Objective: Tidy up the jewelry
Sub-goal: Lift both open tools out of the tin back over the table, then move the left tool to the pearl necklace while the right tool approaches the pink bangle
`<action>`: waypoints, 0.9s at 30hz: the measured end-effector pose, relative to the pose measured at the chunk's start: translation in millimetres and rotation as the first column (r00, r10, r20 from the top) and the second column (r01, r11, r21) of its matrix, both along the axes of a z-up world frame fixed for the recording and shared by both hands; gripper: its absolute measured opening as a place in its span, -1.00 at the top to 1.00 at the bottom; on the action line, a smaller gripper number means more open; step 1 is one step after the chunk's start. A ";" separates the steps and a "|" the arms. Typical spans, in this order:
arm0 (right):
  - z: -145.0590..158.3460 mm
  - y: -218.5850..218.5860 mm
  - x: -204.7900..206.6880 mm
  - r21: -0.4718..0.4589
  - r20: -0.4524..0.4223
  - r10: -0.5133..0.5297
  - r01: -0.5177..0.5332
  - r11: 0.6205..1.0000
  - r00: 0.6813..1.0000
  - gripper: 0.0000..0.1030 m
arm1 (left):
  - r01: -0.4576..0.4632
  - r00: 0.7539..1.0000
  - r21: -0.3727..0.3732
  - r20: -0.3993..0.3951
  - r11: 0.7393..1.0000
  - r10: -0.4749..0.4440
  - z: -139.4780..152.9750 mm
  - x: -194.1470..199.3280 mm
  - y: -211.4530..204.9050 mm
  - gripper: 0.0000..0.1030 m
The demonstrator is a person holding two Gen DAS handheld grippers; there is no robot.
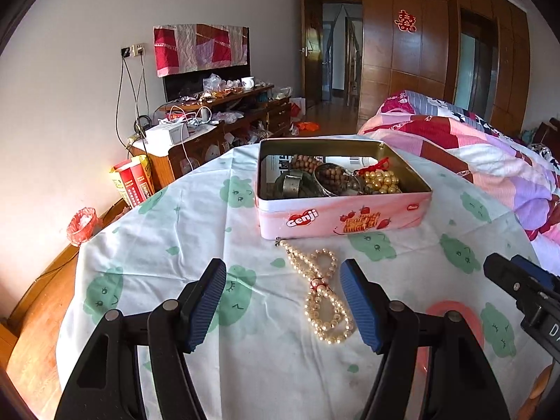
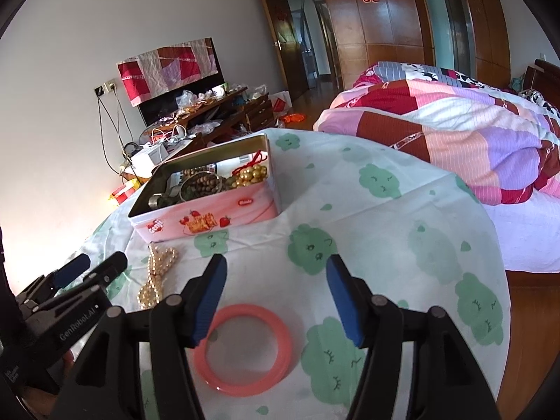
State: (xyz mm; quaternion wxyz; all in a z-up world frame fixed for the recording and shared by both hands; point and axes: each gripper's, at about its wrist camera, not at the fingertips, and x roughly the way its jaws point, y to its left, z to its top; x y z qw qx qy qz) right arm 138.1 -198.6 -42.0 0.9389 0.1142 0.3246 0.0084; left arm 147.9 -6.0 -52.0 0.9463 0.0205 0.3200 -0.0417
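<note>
A pink tin box [image 1: 343, 215] stands open on the table and holds bead bracelets, gold beads [image 1: 379, 182] and a metal bangle. A cream pearl necklace [image 1: 323, 294] lies on the cloth just in front of the tin, by the right finger of my left gripper [image 1: 281, 301], which is open and empty above the cloth. A pink bangle [image 2: 245, 348] lies flat between the fingers of my right gripper [image 2: 276, 297], which is open and empty. The tin [image 2: 206, 213] and pearls [image 2: 155, 276] show at left in the right wrist view.
The round table wears a white cloth with green prints [image 1: 196, 217]. A bed with a patchwork quilt [image 2: 455, 140] lies to the right. A cluttered wooden cabinet [image 1: 217, 129] stands at the far left by the wall. The right gripper shows at the left view's edge [image 1: 525, 287].
</note>
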 end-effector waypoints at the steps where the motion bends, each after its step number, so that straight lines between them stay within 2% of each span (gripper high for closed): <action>1: -0.4 0.2 -0.9 0.001 -0.003 0.002 -0.002 1.000 1.000 -0.21 | 0.000 1.000 0.002 0.005 1.000 0.000 1.3 -1.3 0.1 -0.32; 7: -2.9 -0.6 -7.5 0.002 -0.024 0.016 -0.016 1.000 1.000 -0.43 | 0.008 1.000 0.008 -0.023 1.000 -0.008 -2.6 -5.2 1.1 -0.32; 16: -14.5 -13.4 -15.3 -0.018 -0.094 0.012 -0.014 1.000 0.995 -0.43 | -0.001 0.994 -0.051 -0.111 0.999 -0.004 -11.3 -6.7 38.8 -0.32; 19: -19.6 -13.3 -16.3 -0.020 -0.120 0.027 -0.030 0.999 0.992 -0.43 | -0.019 0.993 -0.025 -0.119 0.999 0.016 -14.2 -7.4 45.8 -0.32; 22: -22.5 -9.1 -14.9 -0.019 -0.143 0.051 -0.055 0.998 0.988 -0.43 | -0.015 0.990 -0.046 -0.142 0.999 0.009 -17.1 -4.7 49.6 -0.32; 27: -24.5 7.0 -10.6 -0.044 -0.175 0.114 -0.124 0.991 0.978 -0.57 | 0.007 0.988 -0.060 -0.156 0.998 -0.016 -17.5 -3.8 45.7 -0.32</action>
